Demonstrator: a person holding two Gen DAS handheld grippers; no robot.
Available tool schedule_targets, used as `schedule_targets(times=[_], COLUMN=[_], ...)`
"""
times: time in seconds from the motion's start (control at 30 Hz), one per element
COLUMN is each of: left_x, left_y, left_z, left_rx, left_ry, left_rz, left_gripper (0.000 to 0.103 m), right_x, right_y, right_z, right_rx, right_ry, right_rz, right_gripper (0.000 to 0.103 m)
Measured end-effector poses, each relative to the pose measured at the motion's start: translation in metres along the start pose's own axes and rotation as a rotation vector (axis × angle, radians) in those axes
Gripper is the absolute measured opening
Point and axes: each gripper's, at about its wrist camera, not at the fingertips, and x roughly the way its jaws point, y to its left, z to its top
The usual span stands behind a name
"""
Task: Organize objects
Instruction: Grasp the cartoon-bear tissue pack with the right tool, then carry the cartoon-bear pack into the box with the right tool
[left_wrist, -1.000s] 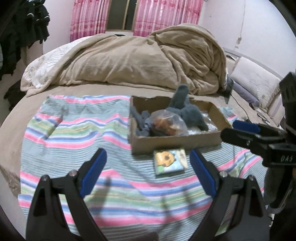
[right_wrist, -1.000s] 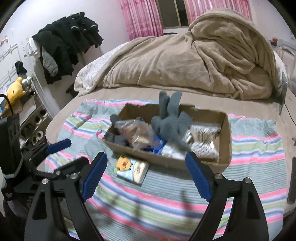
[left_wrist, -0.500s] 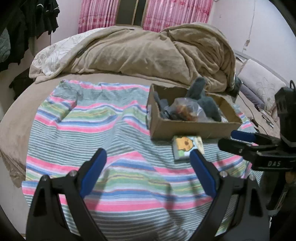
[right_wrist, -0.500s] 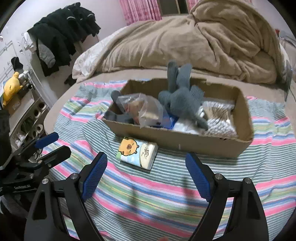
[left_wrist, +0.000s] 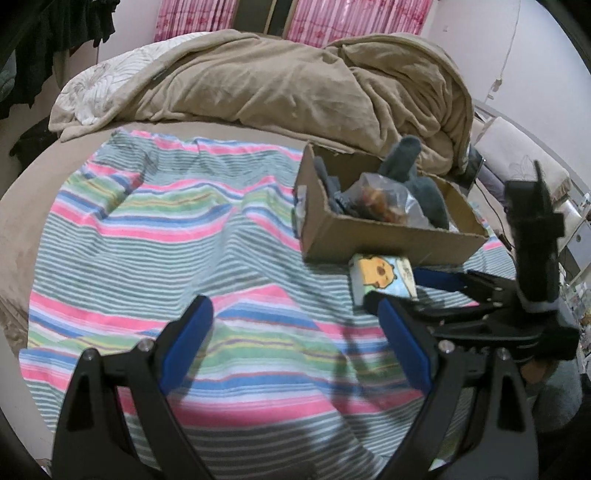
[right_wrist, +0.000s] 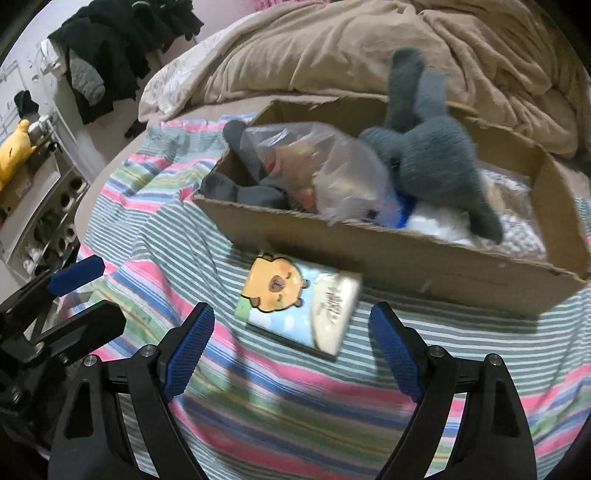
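On the striped blanket (right_wrist: 258, 406), a cardboard box (right_wrist: 424, 258) holds a grey plush (right_wrist: 436, 147); each gripper (left_wrist: 295, 332) (right_wrist: 291, 339) spread, holding nothing.

A rumpled tan blanket (left_wrist: 295, 85) is heaped across the far side of the bed, with pink curtains (left_wrist: 321, 18) behind it. Dark clothes (right_wrist: 122, 48) hang at the wall, near a yellow plush toy (right_wrist: 14, 151) on a shelf.

The left wrist view is looking across the striped blanket (left_wrist: 155, 236) from farther back, facing the cardboard box (left_wrist: 369, 240). The right wrist view is sitting nearer, looking down on the tissue pack (right_wrist: 301, 304); both are sharing these.
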Motion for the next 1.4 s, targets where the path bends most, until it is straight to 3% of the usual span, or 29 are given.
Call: schedule_targets(times=[0.1, 0.17, 0.2, 0.6, 1.03, 1.4], left_x=[0.000, -0.001, -0.001, -0.010, -0.018, -0.002], left_y=[0.002, 0.003, 0.003, -0.010, -0.038, -0.050], left_z=[0.000, 0.000, 0.000, 0.001, 0.020, 0.039], left_rx=[-0.005, -0.009, -0.010, 0.037, 0.096, 0.110], left_ry=[0.002, 0.000, -0.001, -0.011, -0.064, -0.077], left_rz=[0.002, 0.004, 0.005, 0.068, 0.094, 0.129], left_gripper=[0.092, 0.092, 0.092, 0.092, 0.092, 0.092], right_x=[0.007, 0.010, 0.011, -0.035, -0.108, -0.114], right_y=[0.004, 0.006, 0.007, -0.009, -0.051, -0.091], right_z=[-0.001, -0.002, -0.003, -0.014, -0.004, 0.019], right_rx=[-0.009, -0.027, -0.035, -0.042, 0.021, 0.046], right_ry=[0.013, 0.017, 0.019, -0.035, -0.182, -0.236], right_rz=[-0.025, -0.060, -0.071, -0.075, -0.114, -0.147], right_gripper=[0.087, 0.073, 0.073, 0.072, 0.072, 0.072])
